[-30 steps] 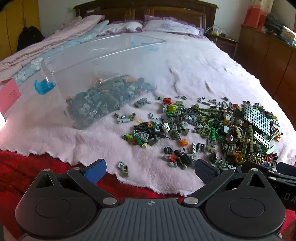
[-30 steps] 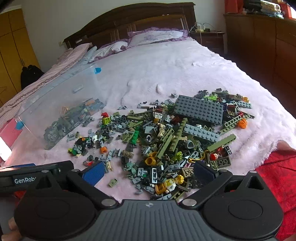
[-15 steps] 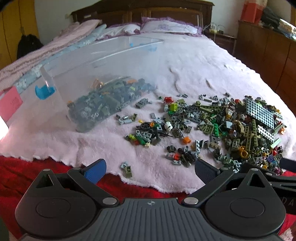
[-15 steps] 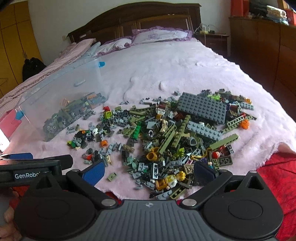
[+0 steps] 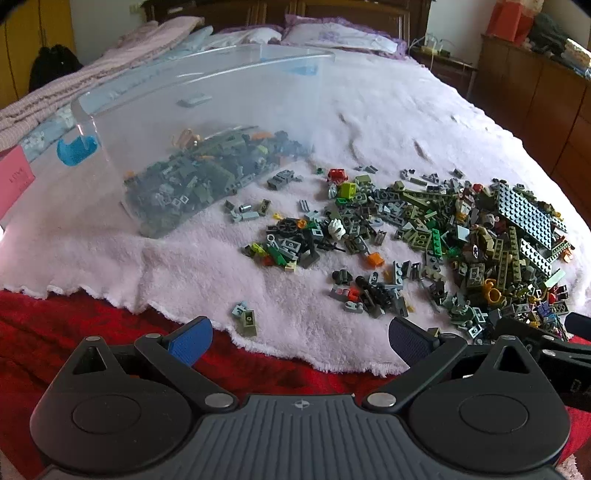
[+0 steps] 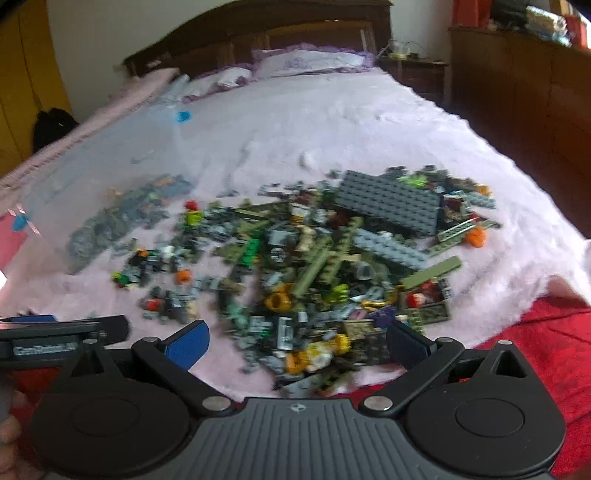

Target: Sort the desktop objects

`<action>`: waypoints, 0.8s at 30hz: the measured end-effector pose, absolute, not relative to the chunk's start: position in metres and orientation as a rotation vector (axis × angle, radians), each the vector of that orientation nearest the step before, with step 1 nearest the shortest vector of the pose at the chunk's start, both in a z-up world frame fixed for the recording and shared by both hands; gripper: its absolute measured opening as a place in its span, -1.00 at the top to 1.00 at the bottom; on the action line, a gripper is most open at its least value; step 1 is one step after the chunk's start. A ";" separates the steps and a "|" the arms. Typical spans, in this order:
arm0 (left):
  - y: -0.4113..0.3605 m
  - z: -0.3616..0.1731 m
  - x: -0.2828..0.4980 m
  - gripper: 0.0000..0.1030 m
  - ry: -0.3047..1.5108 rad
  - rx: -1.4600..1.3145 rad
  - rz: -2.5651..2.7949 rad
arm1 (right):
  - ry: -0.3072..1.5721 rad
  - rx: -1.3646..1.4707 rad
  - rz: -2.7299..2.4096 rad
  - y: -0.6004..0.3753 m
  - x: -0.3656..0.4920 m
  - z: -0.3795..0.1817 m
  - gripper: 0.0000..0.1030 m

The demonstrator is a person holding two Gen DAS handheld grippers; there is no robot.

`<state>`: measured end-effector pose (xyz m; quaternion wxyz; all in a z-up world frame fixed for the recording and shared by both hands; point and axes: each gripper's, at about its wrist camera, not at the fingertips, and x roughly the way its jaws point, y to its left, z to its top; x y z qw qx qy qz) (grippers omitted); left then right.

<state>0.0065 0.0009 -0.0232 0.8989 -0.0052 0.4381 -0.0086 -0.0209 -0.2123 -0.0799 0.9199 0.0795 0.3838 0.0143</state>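
A spread of small toy bricks (image 5: 436, 236) lies on a pink towel (image 5: 207, 266) on the bed, with a large dark grey baseplate (image 5: 524, 214) at its right. A clear plastic bin (image 5: 192, 122) lies tipped on its side at the left with many bricks inside. My left gripper (image 5: 299, 338) is open and empty at the towel's near edge. My right gripper (image 6: 297, 339) is open and empty over the near edge of the brick pile (image 6: 317, 258); the baseplate (image 6: 388, 201) and the bin (image 6: 92, 177) show blurred there.
A red blanket (image 5: 44, 325) covers the bed's near edge. Pillows (image 5: 332, 33) and a dark headboard are at the far end. Wooden cabinets (image 5: 546, 96) line the right side. A pink card (image 5: 13, 177) lies at the far left.
Both grippers have moved forward and lower toward the bricks. The right wrist view is now motion-blurred. Both stay open.
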 end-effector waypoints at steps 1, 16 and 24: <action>0.001 -0.024 0.007 -0.99 0.911 -0.012 -0.021 | 0.786 0.148 0.029 -0.212 -0.021 -0.080 -0.99; -0.004 -0.038 0.020 -0.99 0.960 0.004 -0.031 | 0.829 0.248 0.069 -0.239 0.013 -0.083 -0.61; 0.006 -0.039 0.022 -0.99 0.959 -0.036 -0.036 | 0.812 0.292 0.008 -0.238 0.033 -0.090 0.19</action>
